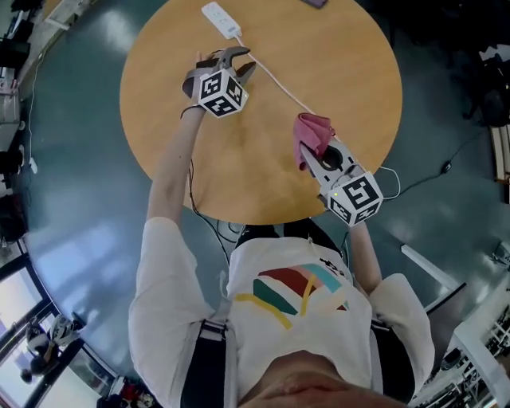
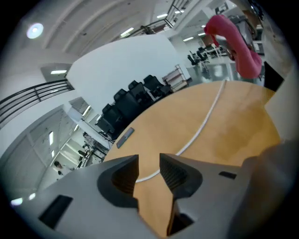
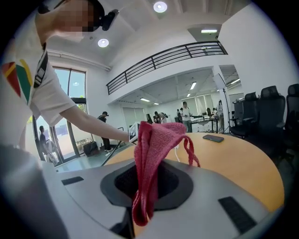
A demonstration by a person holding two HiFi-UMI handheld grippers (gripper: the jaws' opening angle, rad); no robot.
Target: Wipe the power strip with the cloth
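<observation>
Left gripper [image 2: 149,161] jaws partly apart, empty, above table [image 1: 351,72] near strip [image 1: 221,19]; cord [image 2: 205,122] runs beyond gap; right gripper [image 3: 145,184] clamps pink cloth [image 3: 156,140].

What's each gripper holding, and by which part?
Right gripper: red cloth, pinched at a bunched fold, most of it sticking out past the jaws. Left gripper: nothing, jaws apart over the table.

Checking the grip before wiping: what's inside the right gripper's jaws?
The cloth, pinched by the right gripper, with folds sticking out beyond the tips. It covers the pad faces, so those can't be seen.
</observation>
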